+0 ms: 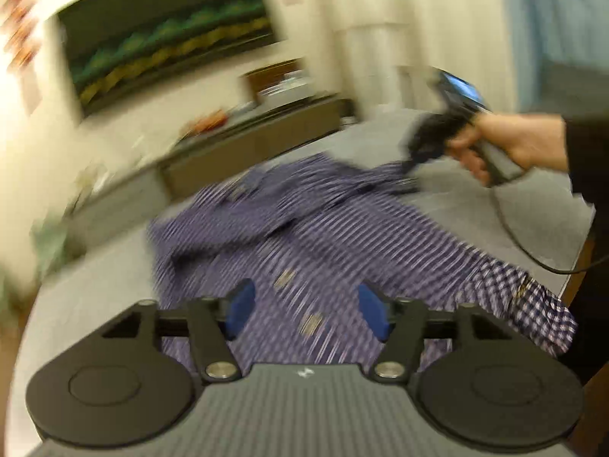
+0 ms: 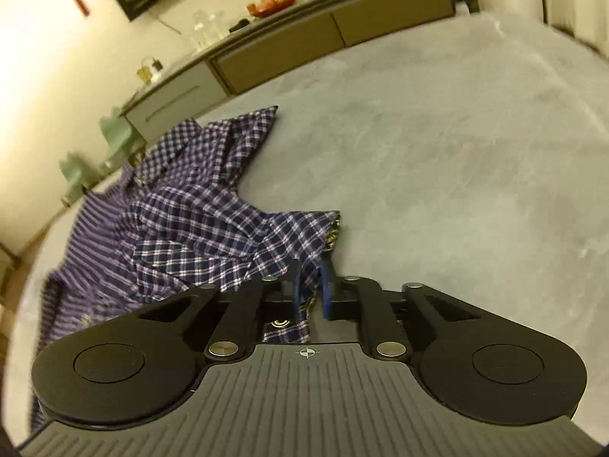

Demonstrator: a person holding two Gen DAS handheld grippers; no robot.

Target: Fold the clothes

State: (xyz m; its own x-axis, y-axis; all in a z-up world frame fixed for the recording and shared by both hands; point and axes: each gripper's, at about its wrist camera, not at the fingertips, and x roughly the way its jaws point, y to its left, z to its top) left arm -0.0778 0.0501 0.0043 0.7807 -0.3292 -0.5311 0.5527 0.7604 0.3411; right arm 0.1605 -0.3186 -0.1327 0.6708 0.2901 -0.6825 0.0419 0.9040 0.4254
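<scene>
the checked shirt [image 2: 198, 228] is lying crumpled on the grey worktop [image 2: 437, 152]; right tool [image 2: 310, 285] is clamping its cuff, left tool [image 1: 304, 312] is gaping above the shirt, view blurry. soft, light, floppy, probably; gripping seams looks best.

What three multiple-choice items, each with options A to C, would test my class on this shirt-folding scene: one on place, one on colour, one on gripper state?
1. Where does the shirt lie?
A. On the grey surface
B. On the sideboard
C. Over a chair

2. What colour are the finger pads of the left gripper?
A. Red
B. Blue
C. White

3. How is the right gripper?
A. Wide open
B. Shut on the shirt
C. Shut on nothing

Answers: 1 A, grey surface borders the shirt; 2 B, both pads show blue; 3 B, checked cloth sits pinched between its fingers.
</scene>
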